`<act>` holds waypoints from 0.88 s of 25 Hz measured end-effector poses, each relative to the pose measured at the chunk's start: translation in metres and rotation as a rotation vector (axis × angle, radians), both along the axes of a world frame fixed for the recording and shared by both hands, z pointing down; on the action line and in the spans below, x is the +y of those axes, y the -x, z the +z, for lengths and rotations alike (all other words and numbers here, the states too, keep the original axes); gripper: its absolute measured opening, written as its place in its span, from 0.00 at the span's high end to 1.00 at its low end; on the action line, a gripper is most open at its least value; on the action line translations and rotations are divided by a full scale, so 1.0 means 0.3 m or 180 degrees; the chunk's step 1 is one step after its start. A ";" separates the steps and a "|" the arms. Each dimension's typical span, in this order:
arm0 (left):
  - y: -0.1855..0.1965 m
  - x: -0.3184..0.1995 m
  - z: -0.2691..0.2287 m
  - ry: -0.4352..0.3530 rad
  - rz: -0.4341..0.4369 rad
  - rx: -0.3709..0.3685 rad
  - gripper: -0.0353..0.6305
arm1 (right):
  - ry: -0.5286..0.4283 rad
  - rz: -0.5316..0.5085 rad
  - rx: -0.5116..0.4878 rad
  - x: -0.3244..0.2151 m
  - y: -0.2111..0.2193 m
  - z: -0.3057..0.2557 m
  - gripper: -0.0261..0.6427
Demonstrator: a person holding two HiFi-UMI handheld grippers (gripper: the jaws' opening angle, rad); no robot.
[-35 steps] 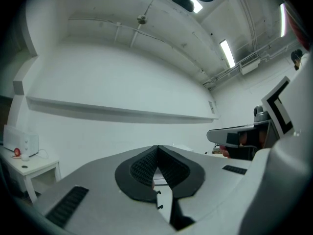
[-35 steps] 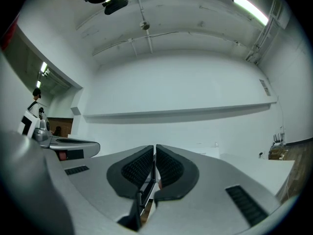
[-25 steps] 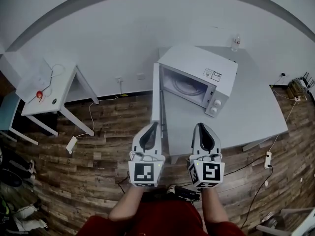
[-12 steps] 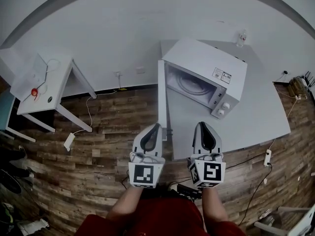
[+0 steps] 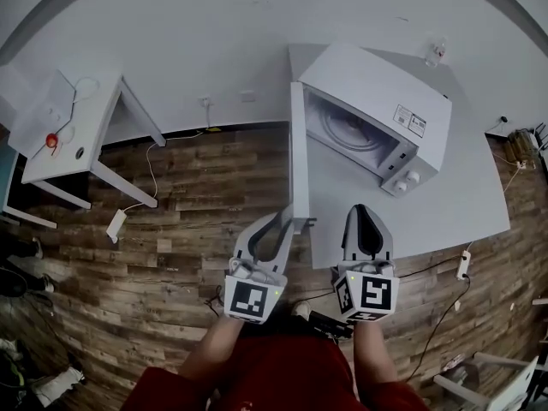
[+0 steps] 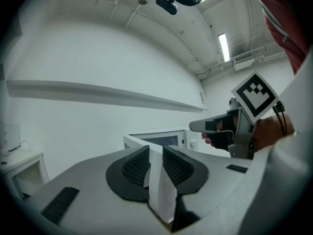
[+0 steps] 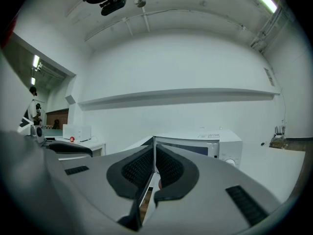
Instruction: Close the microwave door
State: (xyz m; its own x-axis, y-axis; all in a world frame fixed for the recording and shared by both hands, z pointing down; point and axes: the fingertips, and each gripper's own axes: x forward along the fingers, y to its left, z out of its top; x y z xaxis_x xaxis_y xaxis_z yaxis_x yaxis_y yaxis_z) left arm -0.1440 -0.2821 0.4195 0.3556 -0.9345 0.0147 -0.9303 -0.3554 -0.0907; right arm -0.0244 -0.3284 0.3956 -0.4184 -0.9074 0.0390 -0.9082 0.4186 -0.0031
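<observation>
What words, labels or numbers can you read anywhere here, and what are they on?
Nothing here can be read.
Sticker on top of the microwave: print too small to read.
Control panel with the knobs: any markings too small to read.
Marker cubes: black-and-white square patterns, no words or numbers.

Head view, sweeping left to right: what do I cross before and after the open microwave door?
white side table → left floor power strip → open microwave door → right gripper → right floor power strip
</observation>
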 end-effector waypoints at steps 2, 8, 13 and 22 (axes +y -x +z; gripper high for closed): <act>0.002 -0.004 0.032 0.0054 0.0122 -0.0060 0.77 | 0.0018 0.0019 0.0019 -0.009 0.009 0.012 0.91; 0.011 -0.012 0.103 0.0112 0.0462 -0.0157 0.73 | 0.0065 0.0074 0.0073 -0.019 0.030 0.038 0.91; 0.007 -0.017 0.157 0.0171 0.0932 -0.0202 0.70 | 0.0096 0.0147 0.0148 -0.024 0.039 0.059 0.91; -0.006 -0.039 0.249 0.0330 0.1646 -0.0312 0.70 | 0.0186 0.0330 0.0303 -0.040 0.039 0.098 0.91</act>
State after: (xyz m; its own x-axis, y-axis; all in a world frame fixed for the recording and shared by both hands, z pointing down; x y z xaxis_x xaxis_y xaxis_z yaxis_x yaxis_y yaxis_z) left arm -0.1423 -0.2938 0.4943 0.7616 -0.6295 0.1538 -0.6203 -0.7769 -0.1085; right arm -0.0362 -0.3404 0.4250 -0.3145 -0.9406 0.1281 -0.9438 0.3242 0.0636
